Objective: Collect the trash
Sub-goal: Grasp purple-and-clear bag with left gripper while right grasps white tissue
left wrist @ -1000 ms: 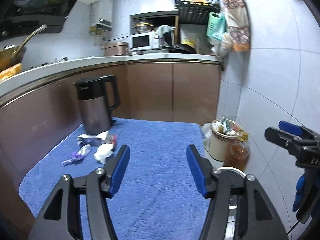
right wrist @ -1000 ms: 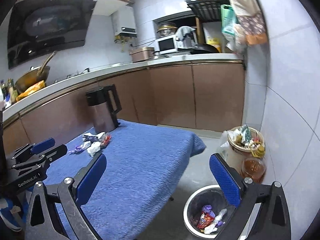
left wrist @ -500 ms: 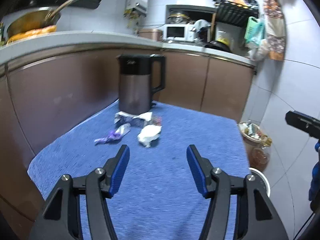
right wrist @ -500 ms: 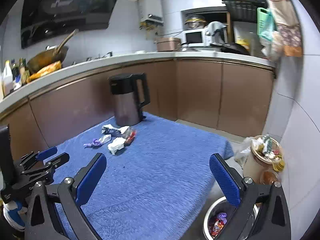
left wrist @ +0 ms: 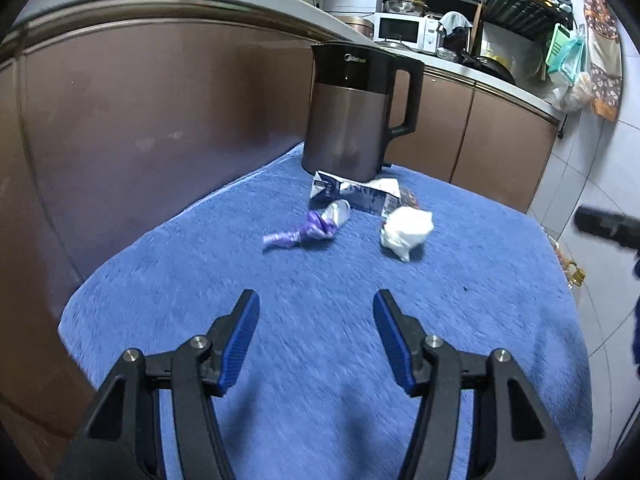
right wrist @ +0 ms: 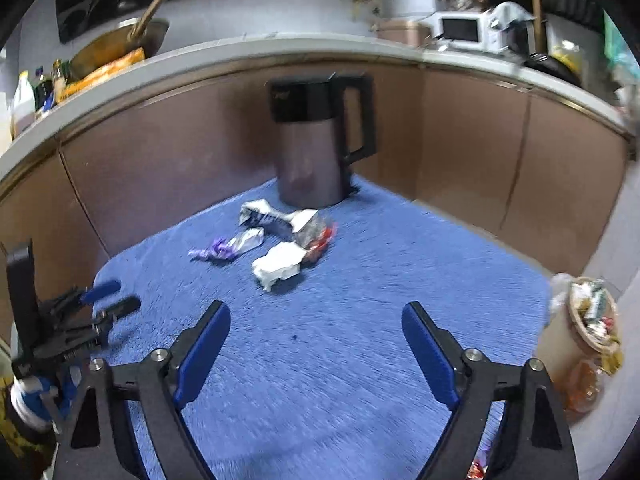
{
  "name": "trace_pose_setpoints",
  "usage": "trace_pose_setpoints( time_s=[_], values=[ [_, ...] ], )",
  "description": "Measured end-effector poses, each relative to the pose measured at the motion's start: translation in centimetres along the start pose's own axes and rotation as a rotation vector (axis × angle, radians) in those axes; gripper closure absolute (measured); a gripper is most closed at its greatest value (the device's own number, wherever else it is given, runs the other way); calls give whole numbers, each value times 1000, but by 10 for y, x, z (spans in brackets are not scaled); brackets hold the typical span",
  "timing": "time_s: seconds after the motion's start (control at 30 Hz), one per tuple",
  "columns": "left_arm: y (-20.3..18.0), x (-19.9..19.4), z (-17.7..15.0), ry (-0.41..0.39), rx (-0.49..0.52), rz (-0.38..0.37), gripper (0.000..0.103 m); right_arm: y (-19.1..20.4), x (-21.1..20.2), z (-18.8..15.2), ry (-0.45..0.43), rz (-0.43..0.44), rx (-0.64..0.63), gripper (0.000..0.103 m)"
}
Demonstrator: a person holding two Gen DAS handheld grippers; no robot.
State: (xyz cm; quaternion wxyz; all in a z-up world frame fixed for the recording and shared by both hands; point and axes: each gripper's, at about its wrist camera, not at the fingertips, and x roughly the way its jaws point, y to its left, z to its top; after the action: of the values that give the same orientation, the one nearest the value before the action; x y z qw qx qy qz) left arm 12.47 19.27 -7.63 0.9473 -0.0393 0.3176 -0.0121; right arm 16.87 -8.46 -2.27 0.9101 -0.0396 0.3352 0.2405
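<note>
Several pieces of trash lie on the blue towel-covered table (left wrist: 320, 360) in front of a dark kettle (left wrist: 356, 112): a purple wrapper (left wrist: 308, 230), a crumpled white paper (left wrist: 406, 228), and a blue-white flattened carton (left wrist: 356, 194). In the right wrist view the same purple wrapper (right wrist: 228, 246), white paper (right wrist: 280, 264), carton (right wrist: 276, 216) and a red wrapper (right wrist: 320, 242) show. My left gripper (left wrist: 316, 312) hovers short of the pile, open and empty. My right gripper (right wrist: 316, 320) is also empty, its jaws closing, still wide apart.
Brown cabinets and a white counter (right wrist: 280, 46) curve behind the table. A full waste basket (right wrist: 592, 312) stands on the floor at the right. The left gripper (right wrist: 100, 300) shows at the right wrist view's left edge.
Both grippers swung left from the floor bin and came down nearer the table; the trash pile and kettle now sit ahead of them. The right jaws have narrowed a little.
</note>
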Motion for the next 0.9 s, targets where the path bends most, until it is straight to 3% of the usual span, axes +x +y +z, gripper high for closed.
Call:
trace_pose_setpoints(
  time_s=[0.37, 0.53, 0.77, 0.8, 0.83, 0.9],
  values=[
    [-2, 89, 55, 65, 107, -84, 46, 1, 106, 29, 109, 128, 70, 29],
    [2, 126, 64, 98, 89, -70, 46, -2, 142, 35, 145, 152, 125, 33],
    [7, 157, 63, 171, 58, -98, 47, -10, 175, 30, 185, 173, 223, 47],
    [6, 159, 62, 185, 60, -101, 49, -10, 178, 29, 190, 179, 231, 52],
    [6, 160, 61, 192, 62, -102, 59, -10, 180, 28, 195, 183, 232, 55],
    [6, 163, 60, 213, 60, -105, 69, -7, 183, 25, 202, 193, 229, 70]
  ],
)
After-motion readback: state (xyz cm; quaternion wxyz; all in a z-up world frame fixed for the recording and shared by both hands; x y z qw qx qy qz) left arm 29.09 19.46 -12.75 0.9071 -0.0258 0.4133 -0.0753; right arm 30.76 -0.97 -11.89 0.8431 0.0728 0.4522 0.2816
